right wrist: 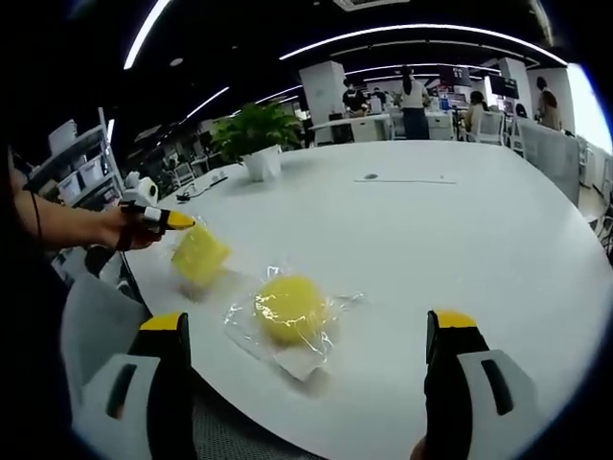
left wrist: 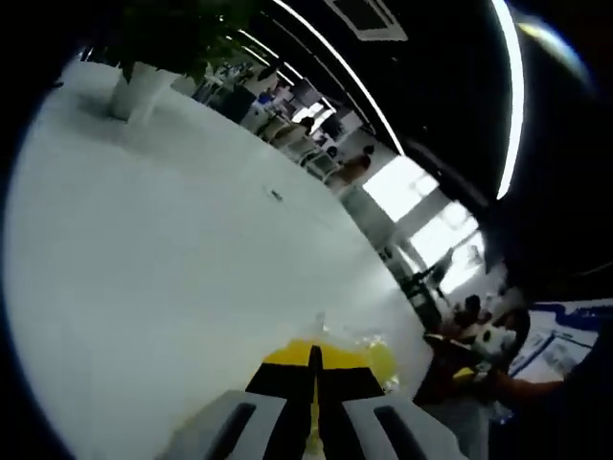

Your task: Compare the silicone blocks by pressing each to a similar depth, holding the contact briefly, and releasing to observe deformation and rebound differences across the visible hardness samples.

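Dark-ceilinged office with strip lights surrounds the round white table (right wrist: 460,230), where the left gripper (right wrist: 177,222) clamps a yellow square silicone block (right wrist: 199,253) and the right gripper (right wrist: 306,331) gapes wide, empty, over a yellow round silicone block in clear wrap (right wrist: 287,309).

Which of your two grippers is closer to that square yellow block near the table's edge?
The left. The left gripper holds the square yellow block off the table. The right gripper hangs open farther back, with the round yellow block nearer to it.
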### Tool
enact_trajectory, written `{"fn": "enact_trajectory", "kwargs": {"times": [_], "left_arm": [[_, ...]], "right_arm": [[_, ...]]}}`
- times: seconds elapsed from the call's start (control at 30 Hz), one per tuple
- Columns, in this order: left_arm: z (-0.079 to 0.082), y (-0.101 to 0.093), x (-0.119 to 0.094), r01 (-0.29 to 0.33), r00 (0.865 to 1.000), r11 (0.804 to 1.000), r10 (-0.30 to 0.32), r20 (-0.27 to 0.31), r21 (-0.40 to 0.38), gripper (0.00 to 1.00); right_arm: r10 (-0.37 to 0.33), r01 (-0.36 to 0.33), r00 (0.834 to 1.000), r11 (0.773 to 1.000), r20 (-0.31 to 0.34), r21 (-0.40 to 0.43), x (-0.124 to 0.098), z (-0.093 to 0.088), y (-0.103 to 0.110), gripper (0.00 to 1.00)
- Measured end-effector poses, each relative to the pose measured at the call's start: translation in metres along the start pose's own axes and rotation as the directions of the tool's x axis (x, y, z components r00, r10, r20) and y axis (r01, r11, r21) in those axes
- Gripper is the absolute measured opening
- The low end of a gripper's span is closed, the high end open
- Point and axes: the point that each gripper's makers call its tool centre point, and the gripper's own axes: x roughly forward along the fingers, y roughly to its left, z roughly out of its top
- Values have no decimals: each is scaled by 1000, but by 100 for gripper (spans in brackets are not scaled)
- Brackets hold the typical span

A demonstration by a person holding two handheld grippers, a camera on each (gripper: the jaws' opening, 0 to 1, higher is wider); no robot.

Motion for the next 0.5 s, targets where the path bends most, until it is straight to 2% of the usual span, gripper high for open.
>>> {"fn": "enact_trajectory", "kwargs": {"times": [0.07, 0.1, 0.13, 0.2, 0.27, 0.43, 0.5], "left_arm": [[4, -4, -4, -35, 999, 995, 35, -1, 95, 0], [3, 0, -6, -88, 995, 982, 93, -21, 165, 0], [2, -1, -7, -99, 994, 978, 106, -28, 184, 0], [4, -7, -7, -97, 994, 969, 106, -26, 226, 0], [10, -16, -9, -87, 996, 952, 92, -4, 294, 0], [20, -27, -11, -93, 995, 923, 94, 14, 373, 0], [24, -32, -12, -86, 996, 922, 82, 27, 378, 0]], "right_arm": [[0, 0, 1000, 1000, 6, -4, -1, 3, 1, 96], [0, 0, 1000, 1000, 11, -5, -1, 4, 1, 96], [2, -2, 1000, 1000, 13, -4, -1, 4, 2, 96], [3, -3, 1000, 1000, 17, -7, -1, 5, 3, 97], [13, -13, 999, 1000, 32, -3, -1, 7, 6, 97], [33, -32, 998, 999, 50, -3, 0, 12, 10, 97], [41, -40, 997, 999, 60, -8, -1, 16, 9, 97]]}}
